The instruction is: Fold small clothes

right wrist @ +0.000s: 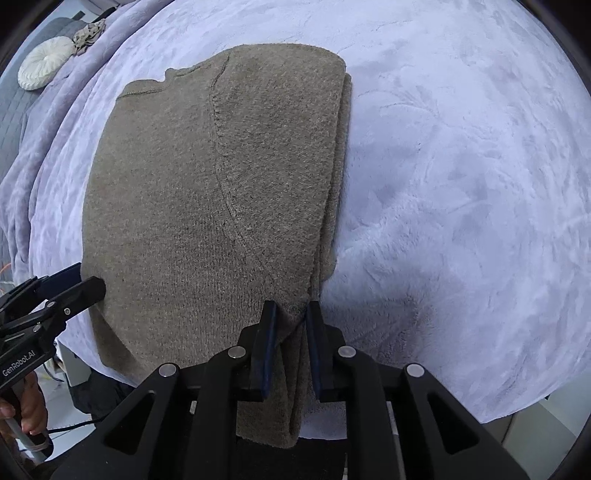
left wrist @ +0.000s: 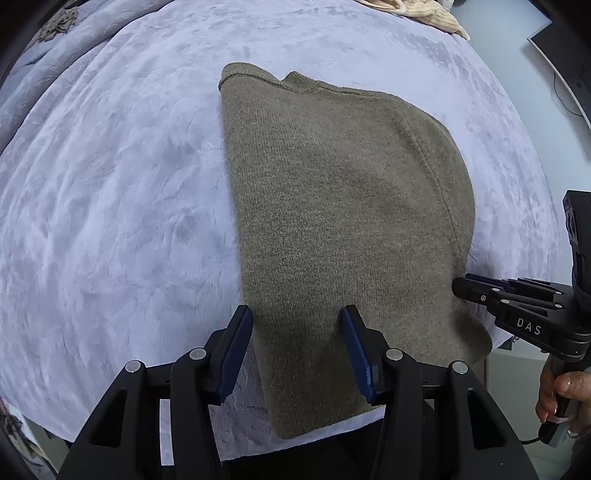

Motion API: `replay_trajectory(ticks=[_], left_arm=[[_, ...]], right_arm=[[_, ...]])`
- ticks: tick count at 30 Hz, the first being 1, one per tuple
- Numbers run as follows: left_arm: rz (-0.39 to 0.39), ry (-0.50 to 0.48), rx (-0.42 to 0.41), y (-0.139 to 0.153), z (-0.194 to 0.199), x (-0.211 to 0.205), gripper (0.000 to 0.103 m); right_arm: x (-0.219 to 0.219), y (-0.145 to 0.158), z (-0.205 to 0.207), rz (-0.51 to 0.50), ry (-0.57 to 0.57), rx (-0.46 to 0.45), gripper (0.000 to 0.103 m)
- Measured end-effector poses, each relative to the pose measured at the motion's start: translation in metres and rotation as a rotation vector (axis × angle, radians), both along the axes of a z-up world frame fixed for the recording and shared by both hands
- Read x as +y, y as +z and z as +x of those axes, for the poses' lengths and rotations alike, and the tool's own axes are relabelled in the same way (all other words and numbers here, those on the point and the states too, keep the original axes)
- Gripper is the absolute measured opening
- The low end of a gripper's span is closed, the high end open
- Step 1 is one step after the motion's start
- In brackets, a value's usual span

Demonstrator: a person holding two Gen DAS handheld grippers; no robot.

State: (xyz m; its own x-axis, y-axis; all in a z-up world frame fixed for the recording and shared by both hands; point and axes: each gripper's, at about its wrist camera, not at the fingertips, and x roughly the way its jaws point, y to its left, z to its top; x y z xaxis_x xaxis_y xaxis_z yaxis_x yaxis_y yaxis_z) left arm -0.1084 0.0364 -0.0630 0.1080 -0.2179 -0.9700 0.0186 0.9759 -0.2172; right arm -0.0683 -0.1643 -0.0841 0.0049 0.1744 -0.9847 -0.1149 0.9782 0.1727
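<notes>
An olive-brown knit sweater (left wrist: 340,206) lies folded lengthwise on a lilac fleece blanket (left wrist: 110,203); it also shows in the right wrist view (right wrist: 207,206). My left gripper (left wrist: 297,321) is open, its fingers straddling the sweater's near left edge just above the cloth. My right gripper (right wrist: 290,314) is shut on the sweater's folded right edge near the hem. The right gripper appears at the sweater's right side in the left wrist view (left wrist: 461,286). The left gripper shows at the sweater's left edge in the right wrist view (right wrist: 86,282).
The blanket (right wrist: 461,184) covers the whole surface. A cream garment (left wrist: 424,11) lies at the far edge. A round white cushion (right wrist: 46,62) and a small crumpled brown cloth (right wrist: 88,33) lie far left. The surface's near edge runs just under the grippers.
</notes>
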Motion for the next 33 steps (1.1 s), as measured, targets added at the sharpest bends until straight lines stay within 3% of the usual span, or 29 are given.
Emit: replay_trajectory(ticks=[14,19,26,28,29,33], left_arm=[[-0.010,-0.005,0.020,-0.006,-0.006,0.001,0.051],[-0.025,-0.017,0.008,0.004,-0.008,0.002,0.051],[0.025,-0.034,0.006,0.026,-0.007,0.000,0.051],[0.036,-0.026,0.013,0.032,-0.006,0.000,0.066],[0.048,-0.016,0.006,0.035,-0.006,0.000,0.083],[0.071,0.023,-0.026,0.052,-0.005,-0.002,0.086]], right_arm=[[0.005,0.019,-0.018,-0.059,-0.037,0.014,0.018],[-0.004,0.041,-0.026,-0.040,-0.080,0.006,0.018],[0.002,0.059,-0.016,-0.010,-0.076,-0.006,0.018],[0.005,0.063,-0.012,-0.005,-0.068,-0.014,0.018],[0.003,0.066,-0.011,0.001,-0.066,-0.016,0.018],[0.007,0.075,-0.003,0.021,-0.047,-0.011,0.018]])
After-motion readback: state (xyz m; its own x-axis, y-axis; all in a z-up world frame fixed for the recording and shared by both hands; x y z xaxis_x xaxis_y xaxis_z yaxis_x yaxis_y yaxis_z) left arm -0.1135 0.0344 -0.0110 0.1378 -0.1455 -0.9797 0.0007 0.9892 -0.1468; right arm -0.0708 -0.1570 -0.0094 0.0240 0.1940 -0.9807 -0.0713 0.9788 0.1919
